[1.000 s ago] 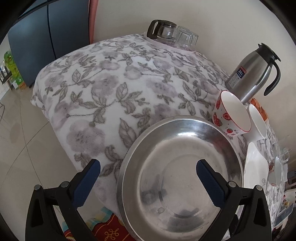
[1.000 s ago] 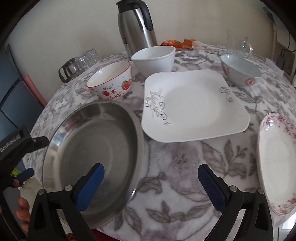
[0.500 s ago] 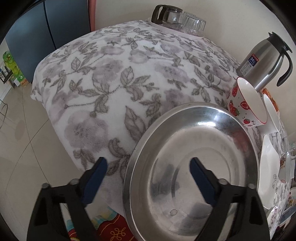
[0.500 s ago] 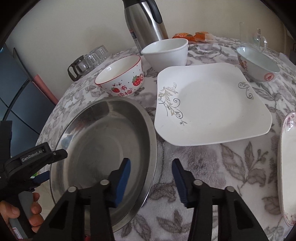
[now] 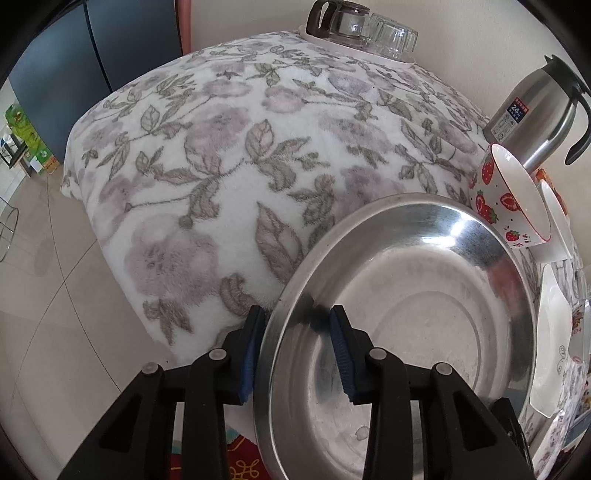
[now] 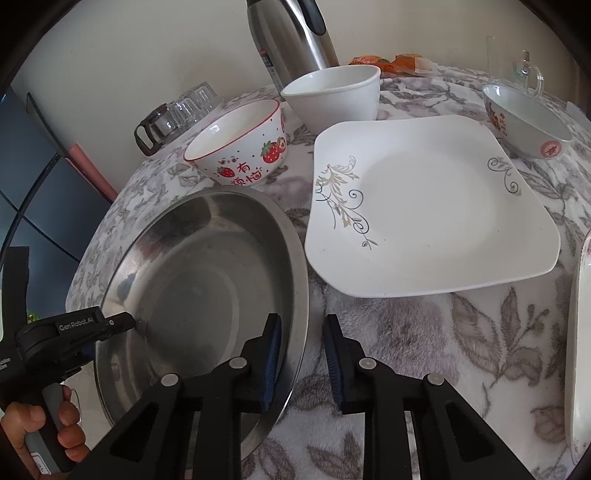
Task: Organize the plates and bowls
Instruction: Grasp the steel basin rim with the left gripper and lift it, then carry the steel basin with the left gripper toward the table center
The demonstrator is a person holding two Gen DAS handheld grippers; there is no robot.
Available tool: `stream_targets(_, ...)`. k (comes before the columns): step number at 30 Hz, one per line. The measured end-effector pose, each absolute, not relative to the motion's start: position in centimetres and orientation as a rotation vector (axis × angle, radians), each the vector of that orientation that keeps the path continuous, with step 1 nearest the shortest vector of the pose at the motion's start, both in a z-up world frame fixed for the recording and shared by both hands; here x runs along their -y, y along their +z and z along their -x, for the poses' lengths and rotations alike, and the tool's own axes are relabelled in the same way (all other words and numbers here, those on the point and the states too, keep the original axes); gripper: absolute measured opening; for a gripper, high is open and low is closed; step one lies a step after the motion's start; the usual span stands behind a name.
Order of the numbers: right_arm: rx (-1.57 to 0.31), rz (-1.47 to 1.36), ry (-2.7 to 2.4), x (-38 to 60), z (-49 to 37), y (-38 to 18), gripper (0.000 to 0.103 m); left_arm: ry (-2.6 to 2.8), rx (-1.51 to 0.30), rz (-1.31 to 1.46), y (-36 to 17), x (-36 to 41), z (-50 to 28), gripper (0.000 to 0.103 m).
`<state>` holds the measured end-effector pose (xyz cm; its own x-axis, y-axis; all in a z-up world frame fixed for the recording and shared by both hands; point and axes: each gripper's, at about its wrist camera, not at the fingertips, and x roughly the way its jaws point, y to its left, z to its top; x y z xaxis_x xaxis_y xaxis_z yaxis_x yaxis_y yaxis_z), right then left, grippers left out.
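Note:
A large steel basin sits tilted at the near left edge of the floral-clothed table. My left gripper is shut on its left rim, one finger outside and one inside. My right gripper is shut on its right rim the same way. The left gripper also shows in the right wrist view at the basin's far rim. A strawberry bowl, a plain white bowl, a square white plate and a red-marked bowl stand behind.
A steel thermos stands at the back by the wall. A glass jug and upturned glasses sit at the far left. A glass mug is at the back right. A pink-rimmed plate lies at the right edge.
Both grippers were wide open over the basin a second ago. They have moved onto opposite rims and closed on them.

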<state>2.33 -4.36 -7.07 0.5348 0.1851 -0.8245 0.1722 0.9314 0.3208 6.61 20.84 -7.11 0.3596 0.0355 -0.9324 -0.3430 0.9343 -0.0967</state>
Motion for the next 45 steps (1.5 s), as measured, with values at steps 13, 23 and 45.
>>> stream_targets(13, -1.004, -0.402, 0.054, 4.0, -2.2, -6.3, 0.015, 0.24, -1.167, 0.331, -6.7, -21.2, -6.2, 0.03)
stream_targets(23, -0.966, -0.389, 0.083, 4.4, -1.4, -4.3, 0.016, 0.237, -1.128, 0.368, -5.5, -21.2, -5.2, 0.026)
stream_targets(45, -0.88, -0.362, 0.073, 6.7, 0.6, -1.2, 0.016, 0.179, -1.06, 0.363, -3.1, -18.8, -4.4, 0.026)
